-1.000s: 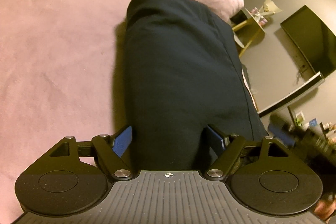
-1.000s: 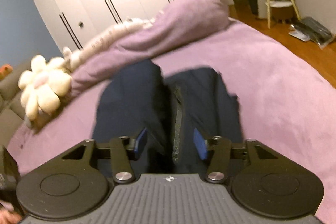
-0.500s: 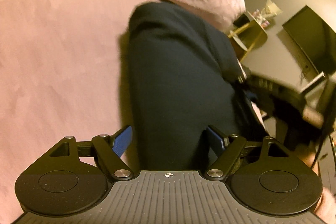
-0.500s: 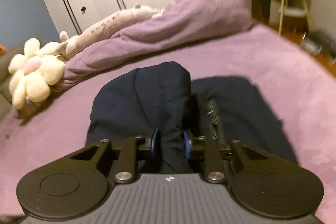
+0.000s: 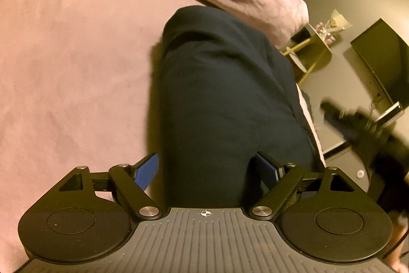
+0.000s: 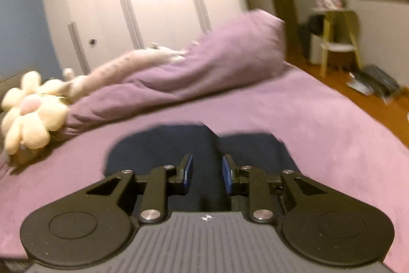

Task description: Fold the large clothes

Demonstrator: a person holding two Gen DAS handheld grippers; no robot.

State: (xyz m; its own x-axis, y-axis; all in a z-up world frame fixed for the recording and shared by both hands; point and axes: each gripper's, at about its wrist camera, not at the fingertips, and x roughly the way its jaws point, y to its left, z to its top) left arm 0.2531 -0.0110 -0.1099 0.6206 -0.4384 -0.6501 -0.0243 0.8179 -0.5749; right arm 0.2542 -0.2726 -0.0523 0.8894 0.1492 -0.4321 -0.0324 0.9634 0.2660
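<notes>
While the dark garment [image 5: 225, 99] is lying half-folded on the bed [image 5: 71, 55], I am pinching a raised fold of it in my right gripper [image 6: 207, 174] and spreading my left gripper [image 5: 207, 168] wide over its near end, gripping nothing, with more folding apparently remaining.

Warm, dim indoor light, yellowish cast in both views. Folded dark navy garment [image 5: 225, 99] throws a soft shadow to its left onto the mauve bedspread [image 5: 71, 68]. White wardrobe doors [image 6: 153, 4] overexposed. Right view motion-blurred; fisheye bending at edges.
</notes>
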